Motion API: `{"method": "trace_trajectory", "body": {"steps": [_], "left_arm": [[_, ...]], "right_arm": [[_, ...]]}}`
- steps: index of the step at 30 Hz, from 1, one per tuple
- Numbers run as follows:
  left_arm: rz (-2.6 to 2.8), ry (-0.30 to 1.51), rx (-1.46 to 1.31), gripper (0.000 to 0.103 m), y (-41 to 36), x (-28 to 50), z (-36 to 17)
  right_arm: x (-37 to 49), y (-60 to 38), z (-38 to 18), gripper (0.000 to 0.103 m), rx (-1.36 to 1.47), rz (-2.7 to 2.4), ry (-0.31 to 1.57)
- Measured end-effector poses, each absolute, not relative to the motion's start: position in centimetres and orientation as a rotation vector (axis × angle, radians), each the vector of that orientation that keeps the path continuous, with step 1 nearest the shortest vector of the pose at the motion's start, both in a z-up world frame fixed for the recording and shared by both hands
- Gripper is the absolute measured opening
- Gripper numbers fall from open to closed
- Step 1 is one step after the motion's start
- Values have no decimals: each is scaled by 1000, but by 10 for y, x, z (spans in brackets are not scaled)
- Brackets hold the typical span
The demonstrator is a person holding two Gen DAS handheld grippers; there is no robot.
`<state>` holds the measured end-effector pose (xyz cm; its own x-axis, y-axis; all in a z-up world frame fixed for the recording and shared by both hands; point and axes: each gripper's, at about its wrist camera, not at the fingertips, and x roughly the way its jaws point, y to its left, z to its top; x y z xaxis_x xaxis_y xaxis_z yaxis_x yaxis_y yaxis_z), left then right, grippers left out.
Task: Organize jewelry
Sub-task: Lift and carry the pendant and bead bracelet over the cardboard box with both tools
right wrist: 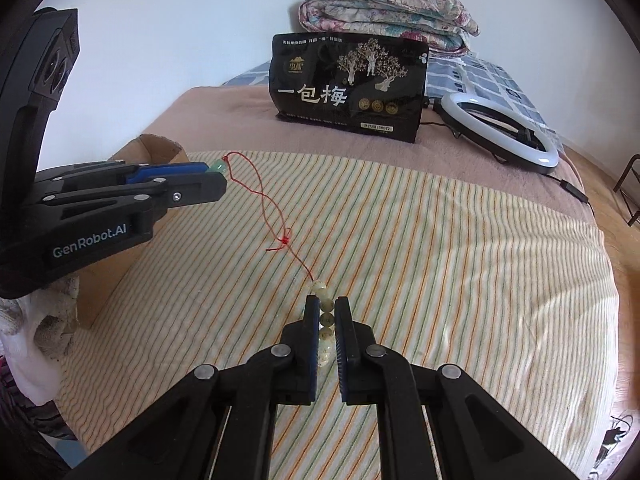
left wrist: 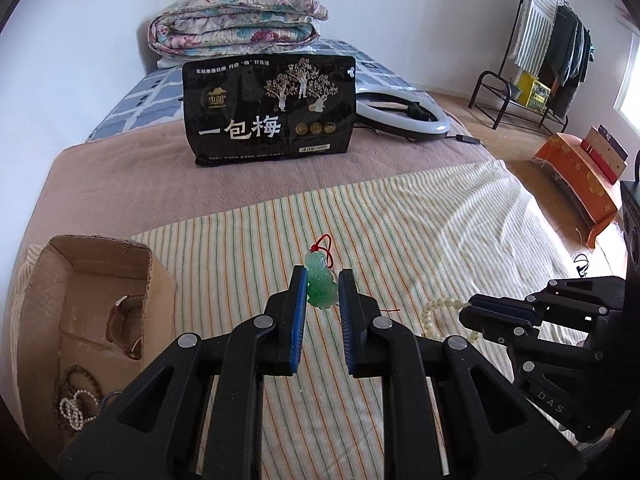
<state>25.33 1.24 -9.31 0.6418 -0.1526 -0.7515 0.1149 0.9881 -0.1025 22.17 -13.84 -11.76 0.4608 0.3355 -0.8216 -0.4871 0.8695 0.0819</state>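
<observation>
**Both grippers loaded: pendant on the left, beads on the right**

We see the left gripper [left wrist: 323, 280] at centre frame in the left wrist view, clenched on a green pendant [left wrist: 320, 286]; the pendant sits upright between the blue pads, its top sticking out past the fingertips. A red cord [right wrist: 264, 200] runs from the pendant, loops down across the striped cloth [right wrist: 440, 260] and ends right at the white bead bracelet [right wrist: 325, 320]; we can't tell if cord and beads touch.

The right gripper [right wrist: 326, 304], bottom centre of the right wrist view, is grasping that bracelet, with beads lined up between the pads and a couple poking out in front. In the left wrist view the same bracelet shows at lower right, hanging off the right gripper's tip.

The cardboard box [left wrist: 156, 276] sits at lower left of the left wrist view, on the cloth's edge. Inside: a watch [left wrist: 126, 326], brown beads [left wrist: 74, 380] and a white bead string [left wrist: 76, 406].

Upper centre: a black snack bag [left wrist: 268, 108] standing on the bed, a folded quilt [left wrist: 236, 20] behind it, a ring light [left wrist: 404, 114] to its right.
</observation>
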Motion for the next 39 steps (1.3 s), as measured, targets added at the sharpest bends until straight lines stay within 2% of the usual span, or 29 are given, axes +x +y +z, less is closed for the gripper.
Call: {"method": "trace_trajectory", "body": {"steps": [19, 39], "left_arm": [[-113, 706, -103, 14, 58, 201, -21], [17, 629, -143, 14, 138, 153, 9]], "right_arm": [[197, -134, -58, 5, -143, 475, 841], [183, -70, -9, 5, -115, 588, 747]]}}
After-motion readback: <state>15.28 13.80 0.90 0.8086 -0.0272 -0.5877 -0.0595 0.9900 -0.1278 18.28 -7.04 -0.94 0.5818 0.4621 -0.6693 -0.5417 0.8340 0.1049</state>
